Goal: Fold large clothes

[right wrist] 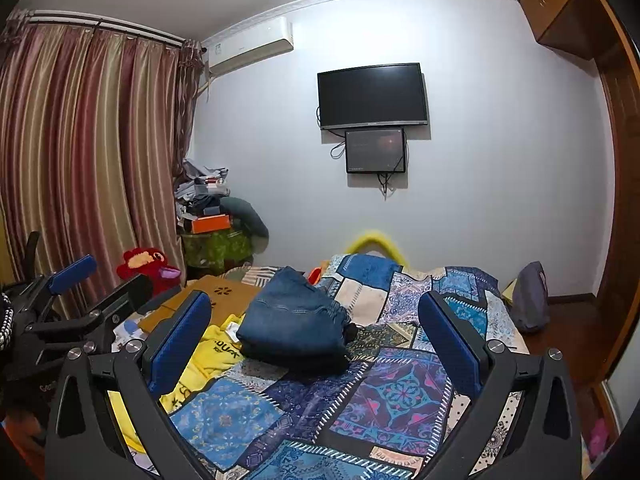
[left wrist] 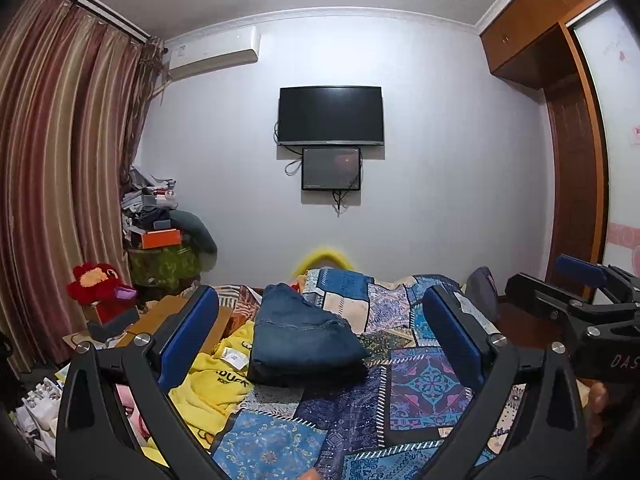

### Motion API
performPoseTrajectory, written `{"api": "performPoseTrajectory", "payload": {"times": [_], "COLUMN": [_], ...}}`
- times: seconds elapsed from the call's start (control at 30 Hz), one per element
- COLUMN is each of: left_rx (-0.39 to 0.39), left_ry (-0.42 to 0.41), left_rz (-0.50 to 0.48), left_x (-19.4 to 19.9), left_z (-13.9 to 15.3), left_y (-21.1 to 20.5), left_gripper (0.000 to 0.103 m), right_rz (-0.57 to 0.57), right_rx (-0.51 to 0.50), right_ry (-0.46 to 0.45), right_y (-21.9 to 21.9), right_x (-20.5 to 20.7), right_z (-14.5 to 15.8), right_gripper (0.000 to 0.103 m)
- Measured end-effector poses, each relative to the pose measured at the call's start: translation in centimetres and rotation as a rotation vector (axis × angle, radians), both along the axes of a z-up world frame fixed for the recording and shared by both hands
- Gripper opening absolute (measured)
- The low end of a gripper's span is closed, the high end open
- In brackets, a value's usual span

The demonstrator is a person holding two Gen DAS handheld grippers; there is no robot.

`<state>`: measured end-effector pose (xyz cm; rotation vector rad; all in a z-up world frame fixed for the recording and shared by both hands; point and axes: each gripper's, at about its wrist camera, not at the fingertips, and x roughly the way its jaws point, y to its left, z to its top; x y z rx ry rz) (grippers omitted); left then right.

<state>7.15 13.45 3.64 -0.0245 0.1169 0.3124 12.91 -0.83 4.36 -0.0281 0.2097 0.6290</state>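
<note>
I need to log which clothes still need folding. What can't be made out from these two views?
- Yellow garment: partly under the folded jeans and behind the left claw finger; its type and its full print are unreadable.
- Corner clothes pile: too small and jumbled to count, both views.
- Near edge of the bed: cut off by the frame and the right claw.

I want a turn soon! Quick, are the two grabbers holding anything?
Left gripper: open, holding nothing.
Right gripper: open, holding nothing.
The folded blue denim jeans lie on the patchwork bedspread.
</note>
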Motion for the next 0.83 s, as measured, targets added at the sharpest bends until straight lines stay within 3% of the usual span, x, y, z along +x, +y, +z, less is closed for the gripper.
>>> {"api": "performPoseTrajectory", "payload": {"times": [0.83], "left_rx": [-0.051], "left_ry": [0.011], "left_rz": [0.013], "left_x": [0.1], "left_z": [-0.6], "left_y": [0.8], "left_gripper": [0.103], "right_rz": [-0.009], "right_rx": [0.009], "right_ry": [0.017], "right_y": [0.0], "right_x": [0.0], "right_z": [-0.1], "right_gripper": [0.103]}}
